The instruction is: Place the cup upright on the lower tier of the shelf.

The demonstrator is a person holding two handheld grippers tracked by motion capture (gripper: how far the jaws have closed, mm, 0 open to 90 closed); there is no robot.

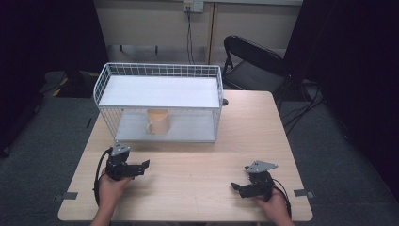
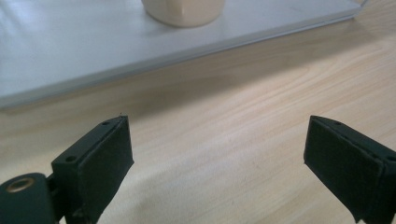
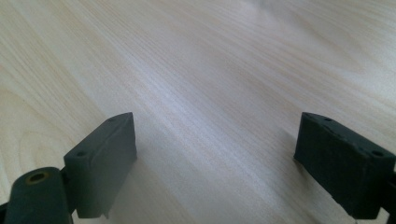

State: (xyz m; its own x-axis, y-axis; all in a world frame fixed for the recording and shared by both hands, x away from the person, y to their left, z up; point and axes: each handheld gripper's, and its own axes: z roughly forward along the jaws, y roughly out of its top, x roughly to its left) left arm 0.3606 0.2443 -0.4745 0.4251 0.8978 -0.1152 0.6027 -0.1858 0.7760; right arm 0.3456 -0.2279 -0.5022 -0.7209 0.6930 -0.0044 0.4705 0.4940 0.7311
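Nearest to you, your two hands come in over the front edge of the wooden table (image 1: 197,183), each holding a black gripper low over the bare top. Your left gripper (image 1: 141,167) sits at the front left, its tips pointing toward the middle of the table, with your left hand (image 1: 112,184) wrapped around its body. Its own view shows the jaws spread wide with nothing between them, just pale wood grain below.

Your right gripper (image 1: 239,181) is at the front right, a little closer to you than the left one, with your right hand (image 1: 272,203) behind it and the tips pointing left. Its jaws also stand wide apart and hold nothing; only the table top lies under them. The two grippers are well apart from each other.

Farther back, a white wire rack (image 1: 159,101) with two shelves stands across the far half of the table. A beige mug (image 1: 157,121) stands upright on its lower shelf (image 2: 93,51), left of centre, handle toward the left. In the left gripper view the mug's base (image 2: 183,10) appears at the top edge, on the white shelf just beyond the strip of wood ahead of the jaws.

Beyond the table, a black folding chair (image 1: 254,61) stands on the grey floor.
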